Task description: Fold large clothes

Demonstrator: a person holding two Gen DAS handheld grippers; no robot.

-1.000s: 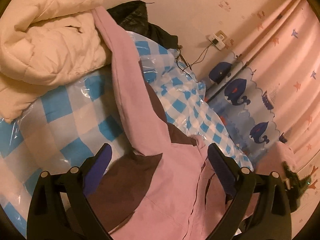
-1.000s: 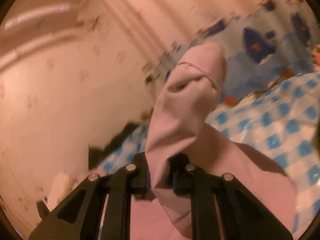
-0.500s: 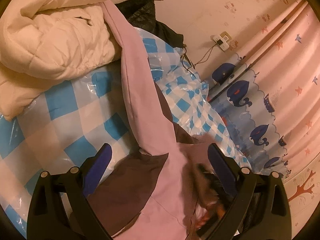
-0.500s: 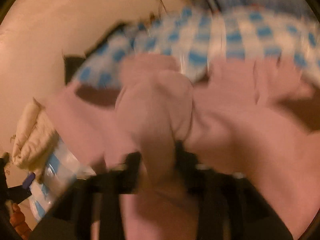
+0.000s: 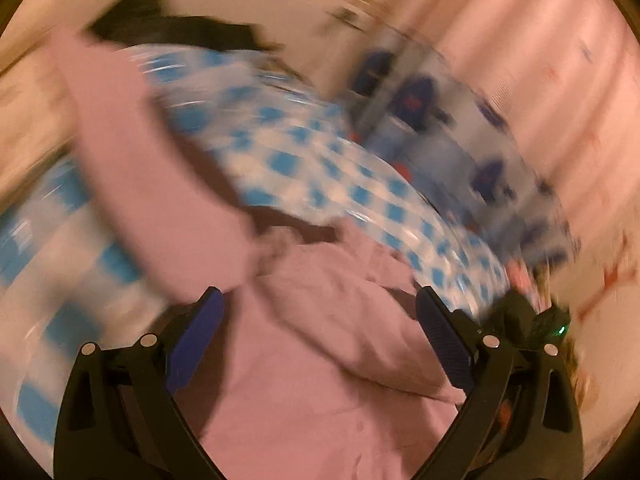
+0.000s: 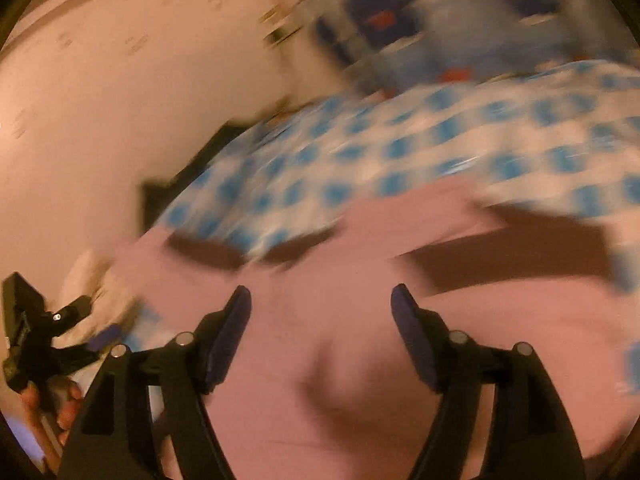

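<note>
Over the middle of the bed (image 6: 460, 136), both tools hang above one big pink garment (image 5: 328, 380), and it's all a blur. That garment lies spread on the blue-and-white checked cover, its body toward the near edge and one long sleeve (image 5: 132, 160) running up toward the far-left corner, where a dark heap (image 5: 168, 24) sits against the wall. The right gripper (image 6: 320, 328) is opening its jaws as we watch; pink cloth bulges up beneath them, but the pads don't appear to press it, so this looks like a let-go that lays a folded part down on the body. The left gripper (image 5: 320, 320) stands wide apart with nothing pinched, the cloth simply lying below it, ready, I'd judge, to reach for the next edge. From the right camera you can see that left tool at the lower left with a hand (image 6: 48, 404) around its handle. Count it up: one garment, one sleeve plainly stretched out, two grippers, one hand in view. Behind the bed, a curtain (image 5: 432, 128) with dark blue whale shapes; I can't count those through the smear.
</note>
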